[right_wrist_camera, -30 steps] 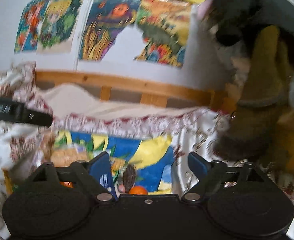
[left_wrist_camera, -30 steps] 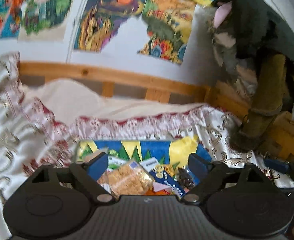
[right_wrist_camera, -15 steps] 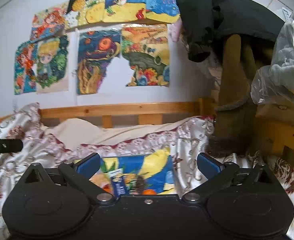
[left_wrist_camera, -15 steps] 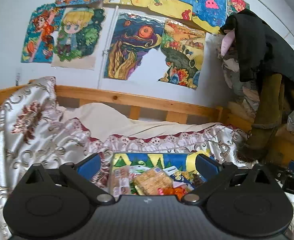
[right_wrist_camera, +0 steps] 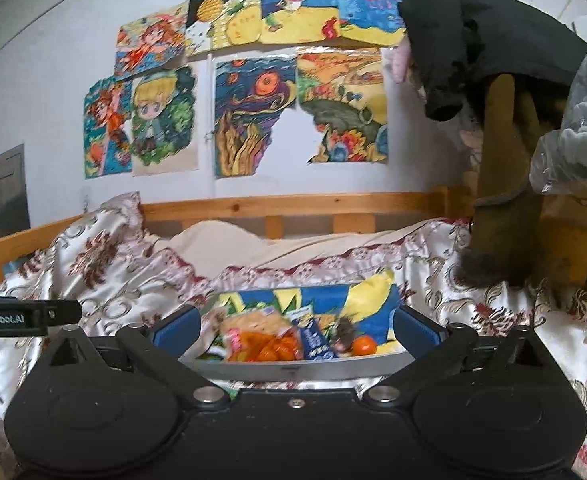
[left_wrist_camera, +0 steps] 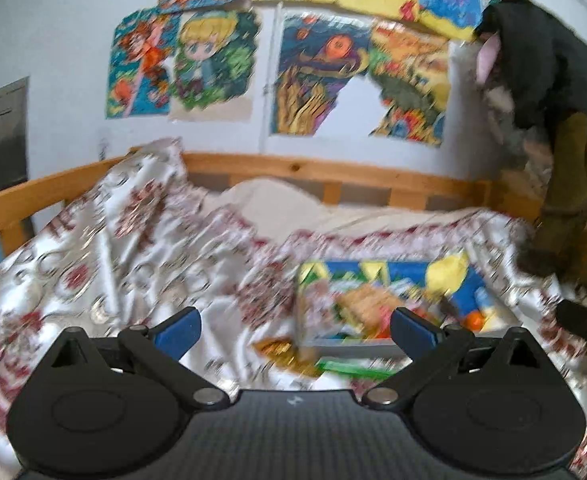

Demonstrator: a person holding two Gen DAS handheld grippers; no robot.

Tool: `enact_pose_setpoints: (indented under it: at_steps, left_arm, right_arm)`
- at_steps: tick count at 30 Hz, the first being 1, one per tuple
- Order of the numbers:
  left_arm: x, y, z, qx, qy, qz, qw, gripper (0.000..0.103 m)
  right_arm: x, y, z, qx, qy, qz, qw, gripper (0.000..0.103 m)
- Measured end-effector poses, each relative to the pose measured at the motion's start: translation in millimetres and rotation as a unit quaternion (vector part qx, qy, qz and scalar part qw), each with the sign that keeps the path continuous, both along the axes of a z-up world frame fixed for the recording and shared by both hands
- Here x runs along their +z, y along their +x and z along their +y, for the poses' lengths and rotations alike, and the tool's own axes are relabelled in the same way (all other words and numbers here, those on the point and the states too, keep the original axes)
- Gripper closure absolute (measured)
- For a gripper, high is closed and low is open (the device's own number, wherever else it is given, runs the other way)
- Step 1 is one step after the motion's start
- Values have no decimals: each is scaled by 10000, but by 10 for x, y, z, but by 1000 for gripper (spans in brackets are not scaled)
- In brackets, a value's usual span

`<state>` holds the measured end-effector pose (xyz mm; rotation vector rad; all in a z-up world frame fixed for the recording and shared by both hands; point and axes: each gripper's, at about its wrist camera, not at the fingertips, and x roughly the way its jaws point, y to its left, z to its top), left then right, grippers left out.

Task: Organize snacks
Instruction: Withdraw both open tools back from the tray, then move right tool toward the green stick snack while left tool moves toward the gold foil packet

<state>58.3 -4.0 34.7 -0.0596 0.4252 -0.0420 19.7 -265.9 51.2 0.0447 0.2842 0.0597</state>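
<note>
Both low, facing snack tray (right_wrist_camera: pixel 293 370)

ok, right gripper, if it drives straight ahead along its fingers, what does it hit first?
Probably the snack tray: its grey near rim lies between the open fingers of the right gripper, with the orange snack bag just behind. Depth is unclear, so it could pass over the rim.

Black hand-held gripper (right_wrist_camera: pixel 295 326), blue fingertips (right_wrist_camera: pixel 175 326)

I count one tray (right_wrist_camera: pixel 301 370) of snacks and one loose orange (right_wrist_camera: pixel 363 345) inside it. Both my tongs are here, two in all. The packets blur together, so I can't number them.
</note>
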Motion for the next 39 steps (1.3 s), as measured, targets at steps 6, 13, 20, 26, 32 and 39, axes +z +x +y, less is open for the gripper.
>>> enact_pose_setpoints:
  at_steps: [6, 13, 20, 26, 32, 39]
  left_arm:
    - [-96, -37, 96, 247, -35, 581, 9980, 0]
    - [-248, -75, 103, 407, 63, 1246, 9913, 0]
    - [-353, -91, 119, 380, -32, 1662, 9853, 0]
    - [-409, -17, 137, 412, -159, 1948, 9798, 0]
    - [-411, 30, 99, 367, -88, 2047, 9781, 0]
    - [-465, 223, 54, 208, -124, 2355, 9716, 0]
  right_arm:
    - [-76, -84, 132, 196, 28, 311, 9993, 1]
    - [-164, -96, 242, 319, -83, 673, 9972, 1]
    - [-241, -40, 323, 366, -303, 988, 9940, 1]
    - [-272, 9, 346, 366, -354, 1124, 9924, 1]
    - [-292, 66, 353, 371, -363, 1262, 9906, 1]
    - [-377, 207, 298, 239, -238, 1639, 9859, 1]
